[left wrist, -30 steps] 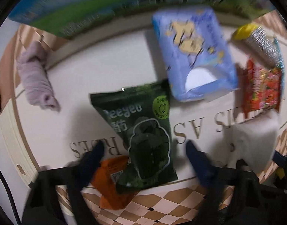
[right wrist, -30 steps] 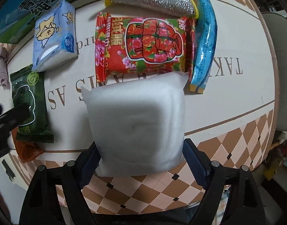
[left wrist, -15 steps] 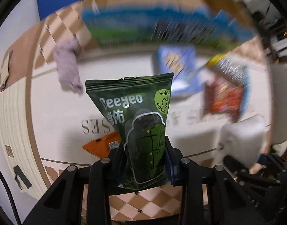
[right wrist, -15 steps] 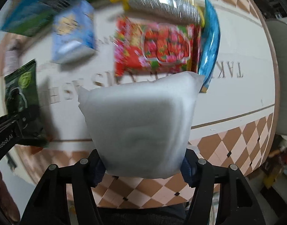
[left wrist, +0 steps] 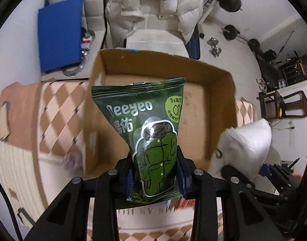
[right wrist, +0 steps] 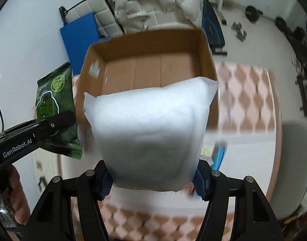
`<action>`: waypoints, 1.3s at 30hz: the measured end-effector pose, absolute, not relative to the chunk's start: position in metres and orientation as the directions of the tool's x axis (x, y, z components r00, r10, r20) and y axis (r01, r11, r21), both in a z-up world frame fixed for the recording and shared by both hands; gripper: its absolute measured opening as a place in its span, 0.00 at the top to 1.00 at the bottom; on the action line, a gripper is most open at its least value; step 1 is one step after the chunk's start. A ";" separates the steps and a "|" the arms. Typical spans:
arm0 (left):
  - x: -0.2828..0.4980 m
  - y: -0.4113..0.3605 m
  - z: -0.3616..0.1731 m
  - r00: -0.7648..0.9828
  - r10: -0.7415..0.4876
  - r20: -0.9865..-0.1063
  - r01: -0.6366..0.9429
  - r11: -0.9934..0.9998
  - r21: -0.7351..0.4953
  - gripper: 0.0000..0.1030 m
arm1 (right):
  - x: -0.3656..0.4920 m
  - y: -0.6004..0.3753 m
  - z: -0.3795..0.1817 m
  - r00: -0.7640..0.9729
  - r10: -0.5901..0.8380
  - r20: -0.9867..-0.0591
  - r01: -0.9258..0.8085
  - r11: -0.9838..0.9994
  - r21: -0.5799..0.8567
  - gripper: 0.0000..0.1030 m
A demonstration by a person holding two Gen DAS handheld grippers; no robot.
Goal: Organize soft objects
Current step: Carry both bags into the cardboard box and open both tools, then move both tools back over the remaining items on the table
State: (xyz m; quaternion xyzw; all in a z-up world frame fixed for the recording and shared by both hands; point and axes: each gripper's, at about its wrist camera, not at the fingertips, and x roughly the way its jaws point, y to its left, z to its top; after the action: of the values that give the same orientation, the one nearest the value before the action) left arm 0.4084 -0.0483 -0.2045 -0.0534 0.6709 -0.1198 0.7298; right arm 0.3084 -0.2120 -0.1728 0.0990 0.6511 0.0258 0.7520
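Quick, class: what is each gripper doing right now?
Left gripper: closed on the dark green foil packet.
Right gripper: closed on the white soft plastic pack.

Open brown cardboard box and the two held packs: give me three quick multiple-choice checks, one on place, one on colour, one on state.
1. Where is the open brown cardboard box relative to the held packs?
A. behind them
B. left of them
C. nearer than them

2. What colour is the plastic pack in the left gripper?
A. red
B. dark green
C. blue

3. What is the right gripper doing?
A. open, empty
B. shut, empty
C. shut on the soft white pillow pack

Answers: 1 A, the box shows past both packs. 2 B, green wrapper with jacket drawing. 3 C, both pads press its sides.
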 end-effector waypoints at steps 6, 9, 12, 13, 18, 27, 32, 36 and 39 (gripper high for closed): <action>0.483 -0.064 -0.274 -0.066 -0.252 -0.965 0.061 0.965 -0.256 0.69 | 0.413 -0.208 -0.225 0.084 0.151 -0.985 0.073 0.985 0.158 0.35; 0.500 -0.076 -0.298 -0.115 -0.243 -0.963 0.060 0.966 -0.250 0.69 | 0.451 -0.209 -0.256 0.040 0.145 -0.989 0.060 0.987 0.147 0.35; 0.508 -0.090 -0.316 -0.157 -0.238 -0.959 0.063 0.966 -0.250 0.69 | 0.467 -0.208 -0.283 0.007 0.132 -0.991 0.049 0.990 0.133 0.35; 0.508 -0.094 -0.323 -0.172 -0.237 -0.956 0.065 0.966 -0.251 0.69 | 0.471 -0.210 -0.291 -0.002 0.133 -0.991 0.048 0.990 0.132 0.35; 0.511 -0.110 -0.340 -0.211 -0.216 -0.953 0.094 0.966 -0.239 0.68 | 0.478 -0.211 -0.314 -0.036 0.127 -0.991 0.035 0.991 0.126 0.34; 0.489 -0.117 -0.297 -0.118 -0.165 -0.979 0.143 0.973 -0.181 0.06 | 0.474 -0.213 -0.301 -0.033 0.100 -0.994 0.012 0.995 0.099 0.05; 0.458 -0.108 -0.251 -0.039 -0.171 -0.984 0.144 0.974 -0.175 0.04 | 0.456 -0.215 -0.270 0.014 0.062 -0.998 -0.013 0.998 0.062 0.00; 0.427 -0.094 -0.215 0.037 -0.174 -0.984 0.154 0.974 -0.166 0.04 | 0.433 -0.214 -0.234 0.089 0.052 -0.995 -0.019 0.999 0.051 0.00; 0.422 -0.077 -0.194 0.082 -0.178 -0.981 0.160 0.974 -0.163 0.04 | 0.415 -0.207 -0.209 0.135 0.055 -0.989 -0.035 0.998 0.051 0.00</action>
State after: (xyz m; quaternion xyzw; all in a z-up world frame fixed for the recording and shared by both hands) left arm 0.4218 -0.0772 -0.1941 -0.0067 0.6676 -0.1146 0.7357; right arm 0.4152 -0.2071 -0.2088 0.0079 0.6571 0.0300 0.7531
